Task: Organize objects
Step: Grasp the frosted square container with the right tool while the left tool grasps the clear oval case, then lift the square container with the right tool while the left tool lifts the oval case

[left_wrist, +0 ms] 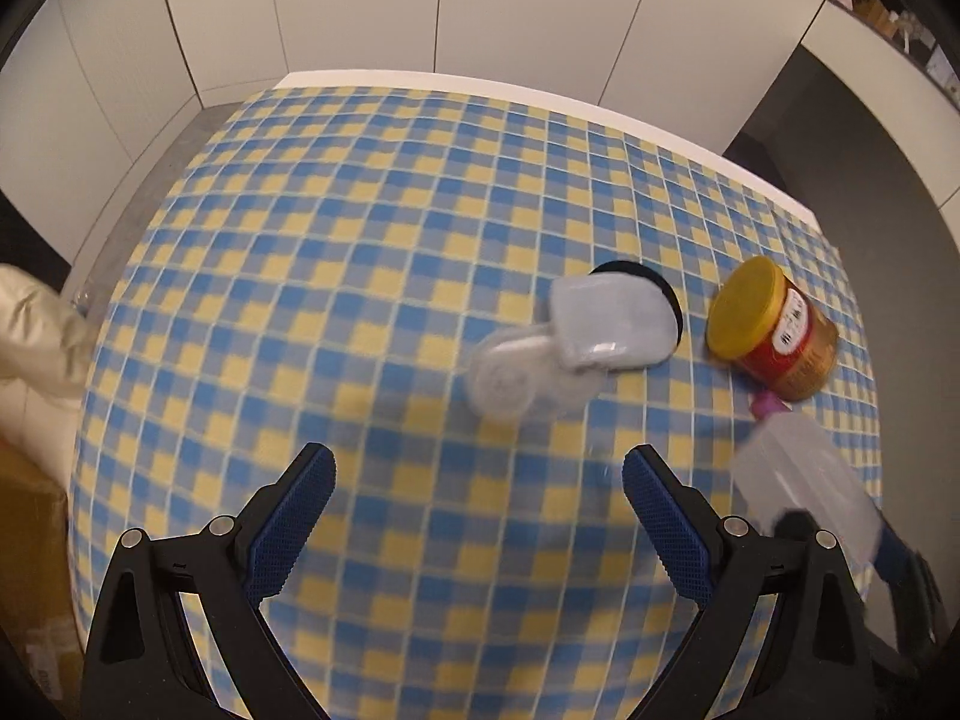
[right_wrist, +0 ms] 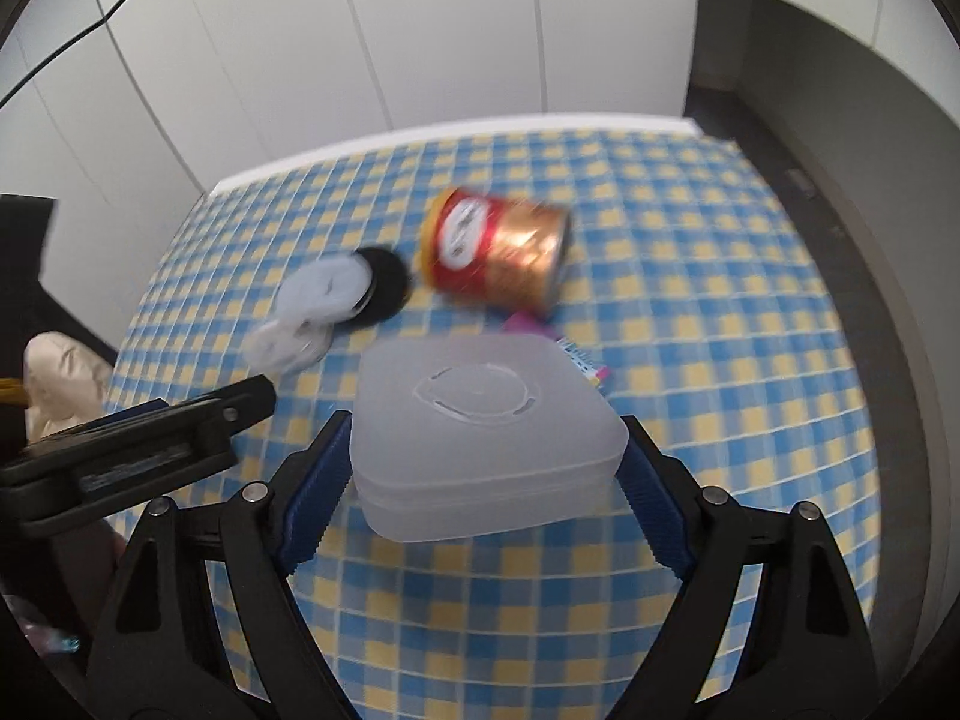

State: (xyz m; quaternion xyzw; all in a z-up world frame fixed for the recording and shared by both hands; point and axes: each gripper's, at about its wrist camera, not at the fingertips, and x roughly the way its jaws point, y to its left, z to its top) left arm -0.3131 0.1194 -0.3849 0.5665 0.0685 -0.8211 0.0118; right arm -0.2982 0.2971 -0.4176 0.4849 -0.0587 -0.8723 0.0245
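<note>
My right gripper (right_wrist: 486, 468) has its blue pads against the two side walls of the frosted box (right_wrist: 489, 438) — a rounded-square, lidded plastic case whose flat lid faces up. The pads touch both flanks, so I read this as a pinch, though the blur keeps me from saying whether the box is lifted off the checked cloth (right_wrist: 720, 360) or resting on it.

I take the box as the landmark. Beyond it, on the far side, the jar (right_wrist: 495, 255) with the yellow lid and red label lies on its side, long axis running left to right across my view, lid end to the left. Far-left of the box sits the pale cluster (right_wrist: 321, 306): a whitish round piece over a black disc, with a clear round lid touching its near edge. A pink packet (right_wrist: 576, 354) pokes out from behind the box's far-right corner.

My left gripper (left_wrist: 477, 495) is spread wide with nothing between its pads, hovering left of the box, pointing at the pale cluster — so it is the nearer hand for that pile, I judge, while the right one has the box.
</note>
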